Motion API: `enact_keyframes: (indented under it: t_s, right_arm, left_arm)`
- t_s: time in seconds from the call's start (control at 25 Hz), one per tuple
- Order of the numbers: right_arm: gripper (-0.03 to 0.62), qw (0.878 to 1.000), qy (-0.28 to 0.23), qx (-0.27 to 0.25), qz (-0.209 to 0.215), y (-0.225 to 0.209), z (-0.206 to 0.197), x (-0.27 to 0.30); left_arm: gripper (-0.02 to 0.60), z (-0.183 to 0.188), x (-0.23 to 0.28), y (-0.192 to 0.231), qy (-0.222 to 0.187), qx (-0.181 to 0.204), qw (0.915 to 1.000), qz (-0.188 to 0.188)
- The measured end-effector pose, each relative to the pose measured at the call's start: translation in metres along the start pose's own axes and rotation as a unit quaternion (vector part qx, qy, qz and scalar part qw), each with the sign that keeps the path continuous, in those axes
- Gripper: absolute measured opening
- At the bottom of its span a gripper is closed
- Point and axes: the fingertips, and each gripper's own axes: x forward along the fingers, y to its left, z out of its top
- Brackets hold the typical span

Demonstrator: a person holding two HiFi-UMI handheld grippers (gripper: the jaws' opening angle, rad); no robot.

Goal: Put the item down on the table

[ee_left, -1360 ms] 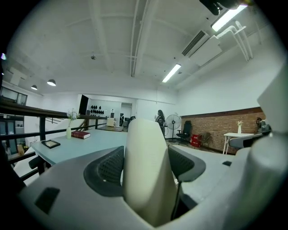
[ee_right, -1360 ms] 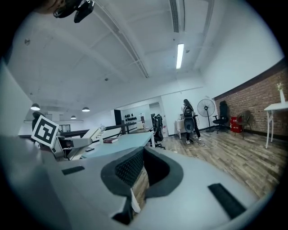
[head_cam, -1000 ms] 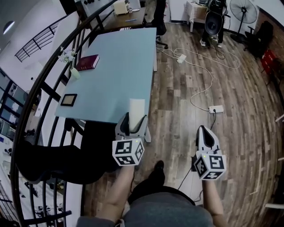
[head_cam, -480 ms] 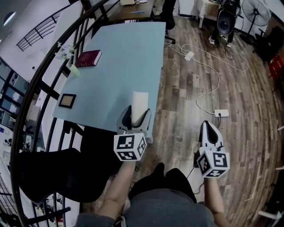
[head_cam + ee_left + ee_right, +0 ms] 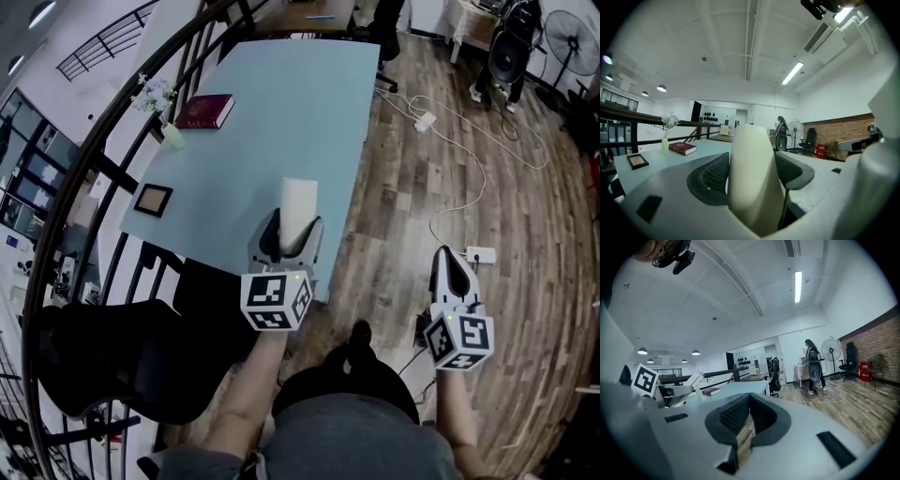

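A tall cream-white cylindrical item point(image 5: 299, 200) stands upright between the jaws of my left gripper point(image 5: 294, 234), which is shut on it. In the head view it hangs over the near edge of the light blue table point(image 5: 272, 103). The left gripper view shows the item point(image 5: 752, 173) filling the middle, pinched by the dark pads point(image 5: 710, 176), with the tabletop beyond. My right gripper point(image 5: 453, 269) hovers over the wood floor to the right of the table. Its jaws are together with nothing between them, as the right gripper point(image 5: 744, 423) view shows.
On the table's far left lie a red book point(image 5: 206, 111), a small vase with flowers point(image 5: 171, 134) and a small picture frame point(image 5: 153, 198). A curved black railing point(image 5: 103, 178) runs along its left side. A black chair point(image 5: 103, 347) sits near left. A power strip point(image 5: 480, 254) and cables lie on the floor.
Both grippers and the person have come closer to the table. The item in the left gripper now reaches over the table's near edge. Neither grip has changed.
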Motion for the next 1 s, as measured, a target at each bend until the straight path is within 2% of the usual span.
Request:
enact_keyframes:
  t_s: [0.2,0.44,1.0]
  right_arm:
    - [0.003,0.999,0.001,0.0,0.032,0.001,0.007,0.03]
    - [0.003,0.997,0.013,0.0,0.073,0.01,0.006,0.059]
    - [0.003,0.992,0.062,-0.013,0.107,0.015,-0.015,0.091]
  left_arm:
    - [0.31,0.009,0.01,0.014,-0.007,0.005,0.9995,0.029]
    - [0.31,-0.003,0.012,0.029,0.01,0.002,0.9979,0.064]
    - [0.31,-0.097,0.027,0.036,0.117,-0.016,0.989,0.089]
